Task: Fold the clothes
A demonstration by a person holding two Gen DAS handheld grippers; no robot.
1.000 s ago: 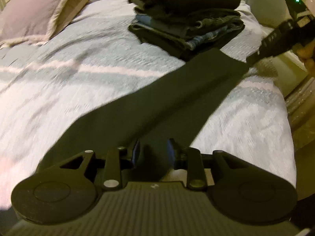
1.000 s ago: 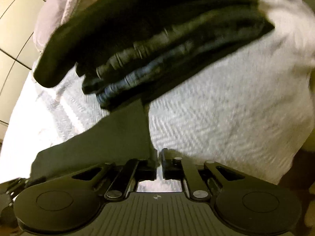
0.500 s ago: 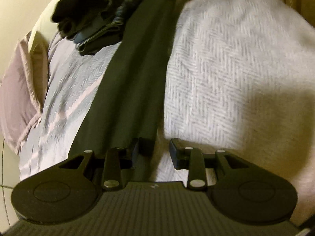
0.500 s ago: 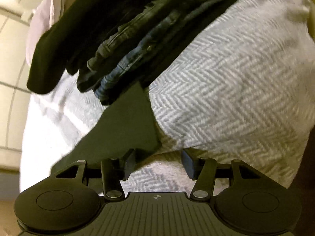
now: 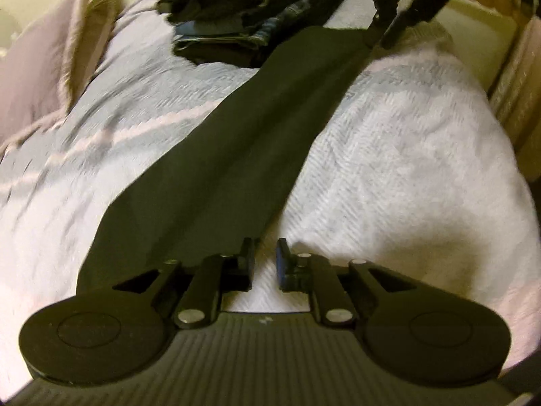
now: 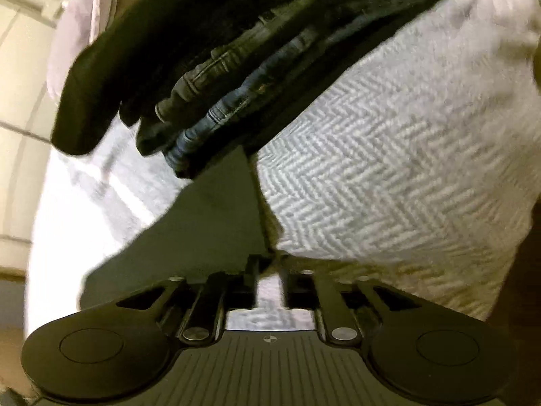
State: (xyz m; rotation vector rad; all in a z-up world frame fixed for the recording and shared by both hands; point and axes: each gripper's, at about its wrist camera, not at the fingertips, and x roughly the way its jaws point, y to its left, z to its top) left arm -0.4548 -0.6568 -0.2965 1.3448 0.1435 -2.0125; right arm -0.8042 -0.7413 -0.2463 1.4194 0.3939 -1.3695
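Both grippers at opposite ends of a long dark garment on the bed.

The left gripper (image 5: pixel 264 257) has its jaws parted, nothing between them, the dark garment (image 5: pixel 243 142) just beside its left finger. The right gripper (image 6: pixel 269 279), jaws also parted, sits at the garment's far corner. The garment lies flat on the herringbone bedspread (image 6: pixel 389 176), its far end touching a stack of folded clothes (image 6: pixel 236 67).
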